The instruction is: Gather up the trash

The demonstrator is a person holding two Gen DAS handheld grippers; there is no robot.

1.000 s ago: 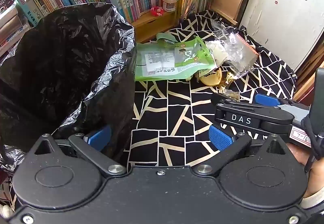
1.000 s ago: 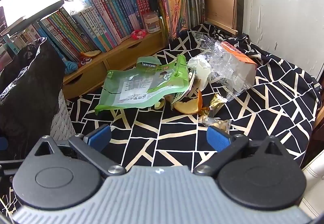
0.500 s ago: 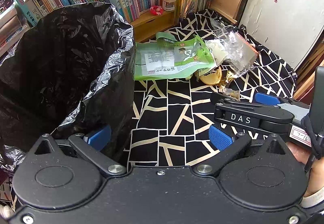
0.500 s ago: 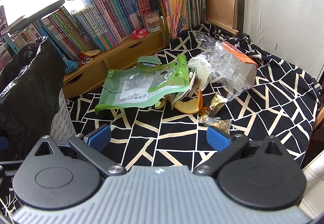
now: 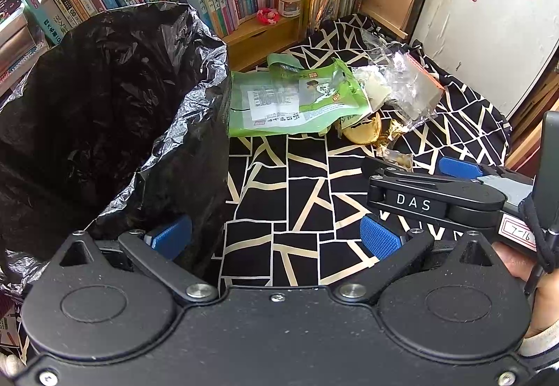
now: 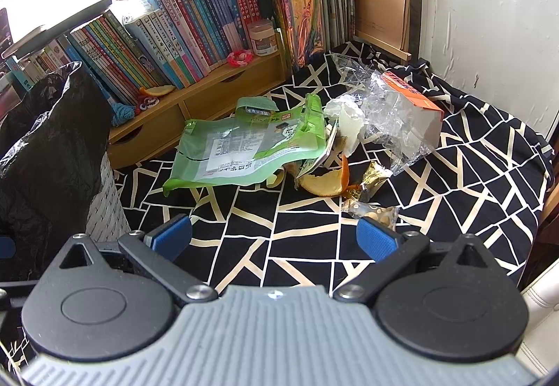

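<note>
A pile of trash lies on the black-and-cream patterned cloth (image 6: 314,246). It holds a green pouch (image 6: 244,148) (image 5: 293,103), an orange peel (image 6: 325,181) (image 5: 363,132), a gold wrapper (image 6: 372,176), a small nut packet (image 6: 370,209), white tissue (image 6: 346,120) and a clear wrapper with an orange edge (image 6: 401,113) (image 5: 408,89). The black trash bag (image 5: 104,106) (image 6: 52,148) gapes at the left. My left gripper (image 5: 276,237) is open and empty beside the bag. My right gripper (image 6: 276,237) is open and empty, just short of the nut packet.
The bag lines a white woven basket (image 6: 104,204). A low wooden shelf (image 6: 216,89) with rows of books runs along the back. A white wall (image 6: 489,19) closes the right side. The right gripper's black body marked DAS (image 5: 412,202) sits right of my left gripper, held by a hand (image 5: 538,284).
</note>
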